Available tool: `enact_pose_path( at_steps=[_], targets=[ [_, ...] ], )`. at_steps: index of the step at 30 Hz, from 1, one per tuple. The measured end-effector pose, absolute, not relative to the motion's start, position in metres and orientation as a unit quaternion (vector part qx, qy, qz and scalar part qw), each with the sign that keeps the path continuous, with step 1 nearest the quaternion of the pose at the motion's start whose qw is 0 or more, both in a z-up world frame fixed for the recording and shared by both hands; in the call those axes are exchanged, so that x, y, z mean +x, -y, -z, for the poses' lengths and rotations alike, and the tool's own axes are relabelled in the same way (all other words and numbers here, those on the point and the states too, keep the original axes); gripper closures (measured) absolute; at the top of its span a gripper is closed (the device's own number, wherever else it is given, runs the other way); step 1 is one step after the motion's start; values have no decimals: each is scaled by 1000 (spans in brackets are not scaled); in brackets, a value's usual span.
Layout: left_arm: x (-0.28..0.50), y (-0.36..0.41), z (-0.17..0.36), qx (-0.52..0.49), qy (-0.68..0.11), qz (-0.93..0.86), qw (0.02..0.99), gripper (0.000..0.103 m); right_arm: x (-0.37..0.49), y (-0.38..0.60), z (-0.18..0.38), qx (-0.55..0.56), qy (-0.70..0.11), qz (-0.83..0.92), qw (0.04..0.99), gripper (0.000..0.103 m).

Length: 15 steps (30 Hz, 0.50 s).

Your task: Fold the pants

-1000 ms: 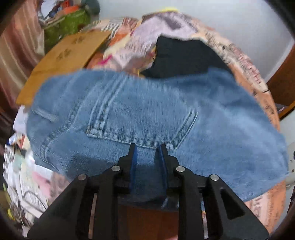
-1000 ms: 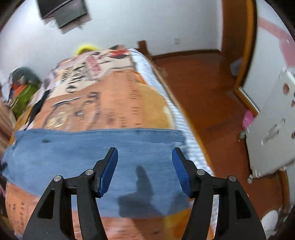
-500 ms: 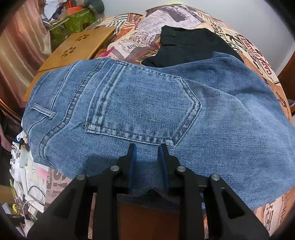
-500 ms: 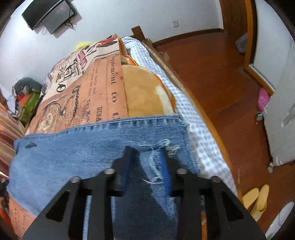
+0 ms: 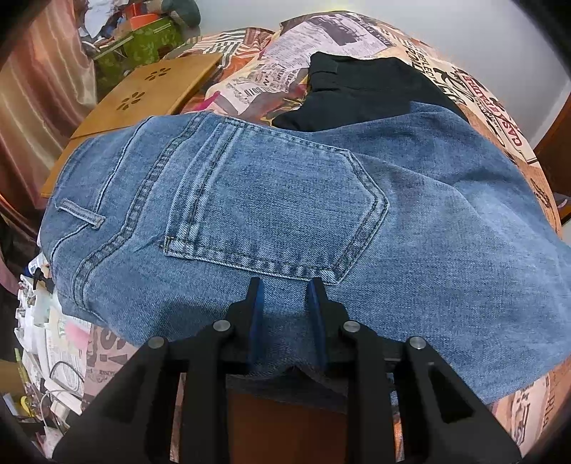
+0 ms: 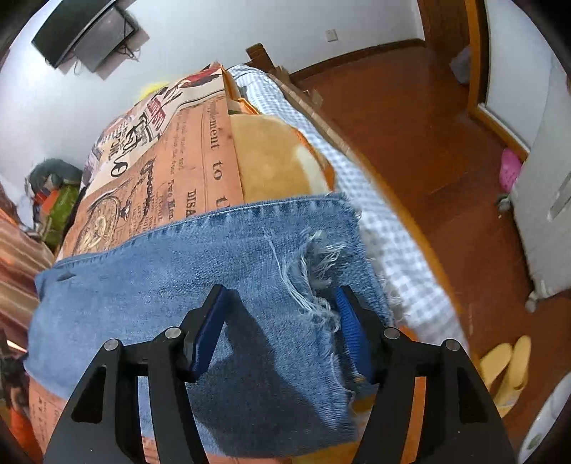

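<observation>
Two grippers work the jeans (image 5: pixel 271 200), spread across the bed (image 6: pixel 200 157) w/ pocket mid-frame in left view. Left gripper (image 5: pixel 285 285) pinches the near denim edge, prob. to anchor it. Right gripper (image 6: pixel 282 296) is opening, jaws straddling the frayed hem (image 6: pixel 314 271) lower centre, no grip.

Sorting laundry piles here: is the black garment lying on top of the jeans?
No, the jeans overlap the near edge of the black garment, which lies behind them on the printed bedspread.

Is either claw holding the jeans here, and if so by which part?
The left claw pinches the jeans at the near edge, just below the back pocket. The right claw is opening over the frayed hem, gripping nothing.
</observation>
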<state>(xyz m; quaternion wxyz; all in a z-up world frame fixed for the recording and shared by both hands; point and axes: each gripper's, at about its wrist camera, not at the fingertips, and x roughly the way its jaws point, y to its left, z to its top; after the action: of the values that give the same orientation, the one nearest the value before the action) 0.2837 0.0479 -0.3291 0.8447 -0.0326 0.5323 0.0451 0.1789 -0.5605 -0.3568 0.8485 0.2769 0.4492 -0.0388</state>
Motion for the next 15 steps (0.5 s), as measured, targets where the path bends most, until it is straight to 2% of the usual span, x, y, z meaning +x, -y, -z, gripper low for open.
enact_pose_path(
  at_steps=[2, 4, 6, 15],
  targets=[
    [283, -49, 329, -34, -531, -43, 846, 76, 182, 557, 355, 279, -440, 28, 853, 60],
    [282, -49, 330, -36, -527, -40, 848, 76, 185, 551, 349, 262, -438, 29, 860, 81],
    [281, -50, 331, -38, -525, -39, 849, 76, 187, 543, 341, 222, -438, 43, 870, 94],
    [283, -51, 330, -43, -527, -36, 848, 76, 185, 537, 288, 143, -370, 62, 916, 96]
  ],
)
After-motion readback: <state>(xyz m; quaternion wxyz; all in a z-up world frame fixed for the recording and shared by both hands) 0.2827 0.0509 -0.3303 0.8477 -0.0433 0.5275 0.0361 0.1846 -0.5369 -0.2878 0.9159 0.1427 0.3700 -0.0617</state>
